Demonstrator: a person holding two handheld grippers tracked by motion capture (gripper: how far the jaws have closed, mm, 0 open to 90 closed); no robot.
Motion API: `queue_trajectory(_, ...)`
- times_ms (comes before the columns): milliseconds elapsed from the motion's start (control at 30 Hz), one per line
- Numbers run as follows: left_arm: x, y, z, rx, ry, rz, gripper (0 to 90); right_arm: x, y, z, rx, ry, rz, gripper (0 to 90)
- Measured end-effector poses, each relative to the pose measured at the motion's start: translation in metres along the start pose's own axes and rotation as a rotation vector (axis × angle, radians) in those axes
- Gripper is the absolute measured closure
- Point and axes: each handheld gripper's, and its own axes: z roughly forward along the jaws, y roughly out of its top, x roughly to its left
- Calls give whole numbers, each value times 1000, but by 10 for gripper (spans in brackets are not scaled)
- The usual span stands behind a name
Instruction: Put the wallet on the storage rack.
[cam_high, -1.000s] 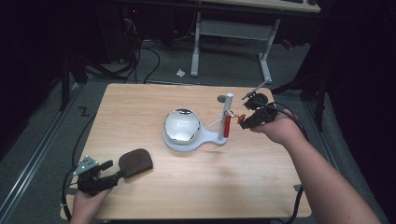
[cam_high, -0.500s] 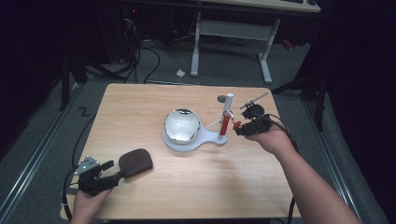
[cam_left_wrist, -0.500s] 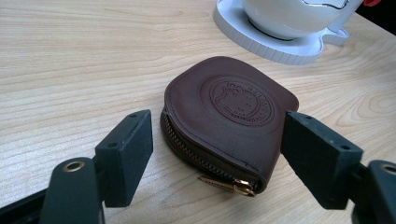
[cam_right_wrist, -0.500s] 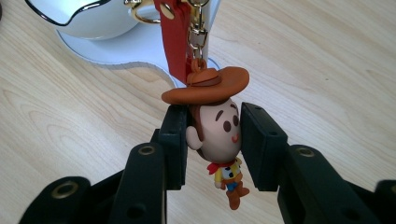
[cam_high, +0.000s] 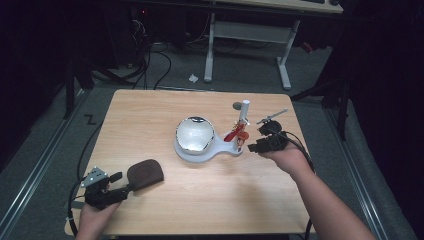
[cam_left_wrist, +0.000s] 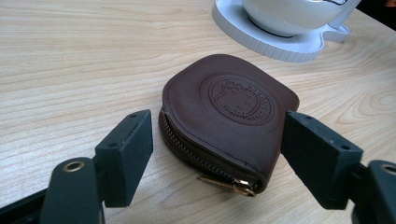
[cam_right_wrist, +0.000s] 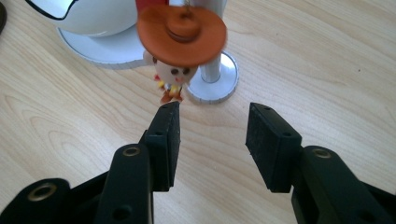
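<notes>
Brown leather coin pouch (cam_left_wrist: 229, 130) lies flat on the wooden table (cam_high: 165, 110), near its front left corner, zip closed; its contents cannot be seen. The left gripper (cam_left_wrist: 217, 154) holds its jaws wide, one on each side of the pouch, pads clear of the leather. A white stand (cam_high: 210, 150) at the table centre carries a glossy white bowl-shaped dome (cam_high: 195, 134); its interior is hard to make out. A small figure with an orange hat (cam_right_wrist: 181, 32) hangs at the stand's post (cam_high: 244, 111), its top cut off in the right gripper view. The right gripper (cam_right_wrist: 212, 140) sits just before the figure, jaws having just opened, nothing between them.
</notes>
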Motion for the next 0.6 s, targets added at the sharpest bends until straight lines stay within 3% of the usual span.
queue_trajectory(100,-1,0,1,5,1,4,256,1,-11,-5,-21,-11,-8,533)
queue_trajectory(200,-2,0,2,7,0,4,256,2,-26,-8,-53,10,0,505)
queue_trajectory(433,-4,1,4,21,-6,5,262,14,-69,-6,-171,-20,-4,480)
queue_trajectory(600,-6,1,5,32,-2,16,269,22,-98,0,-225,-96,-46,467)
